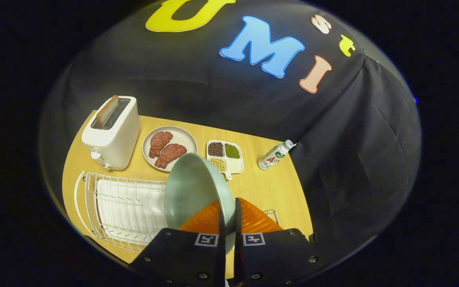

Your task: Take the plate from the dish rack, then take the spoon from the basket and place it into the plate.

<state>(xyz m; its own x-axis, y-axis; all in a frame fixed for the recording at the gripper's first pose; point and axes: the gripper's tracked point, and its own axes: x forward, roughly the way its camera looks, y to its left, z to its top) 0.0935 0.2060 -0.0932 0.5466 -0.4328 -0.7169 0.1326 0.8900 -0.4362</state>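
A pale green plate (193,187) stands on edge between my fingers, lifted above the white wire dish rack (122,207) on the wooden table. My gripper (228,213) is shut on the plate's rim, one finger on each face. A corner of a wire basket (271,215) peeks out just right of my fingers; what lies in it is hidden.
A white toaster (112,133) with a slice of bread stands behind the rack. Beyond the plate lie a grey plate with two steaks (169,148), a divided dish of beans (225,156) and a small bottle on its side (275,155). Black cloth walls the table's far side and right.
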